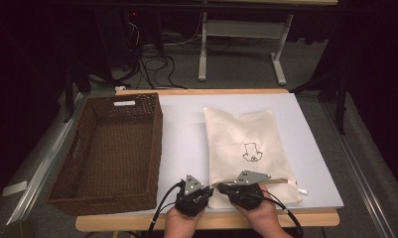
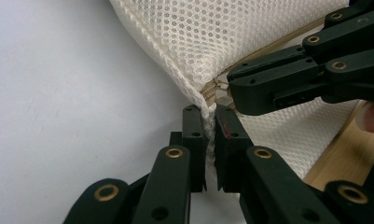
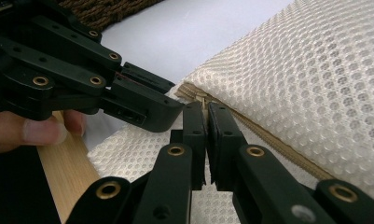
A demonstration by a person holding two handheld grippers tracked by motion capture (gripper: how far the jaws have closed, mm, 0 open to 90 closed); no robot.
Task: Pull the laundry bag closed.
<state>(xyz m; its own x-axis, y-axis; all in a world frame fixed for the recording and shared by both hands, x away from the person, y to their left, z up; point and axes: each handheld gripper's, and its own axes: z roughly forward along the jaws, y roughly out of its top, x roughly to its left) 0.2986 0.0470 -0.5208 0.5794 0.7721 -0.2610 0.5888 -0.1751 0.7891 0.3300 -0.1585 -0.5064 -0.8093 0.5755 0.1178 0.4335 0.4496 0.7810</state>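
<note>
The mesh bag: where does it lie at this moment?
In the high view, the mesh bag lies right of the wicker basket; both grippers pinch its near left corner.

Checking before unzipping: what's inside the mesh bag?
The mesh bag lies zipped and puffy; a dark arrow-shaped mark shows through its weave, but the cloth hides the rest of the contents.

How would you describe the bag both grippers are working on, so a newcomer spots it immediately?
On the pale grey table top, right of the brown wicker basket, lies a flat cream mesh bag. Its honeycomb weave, small black printed mark and beige zipper along the near edge set it apart.
</note>
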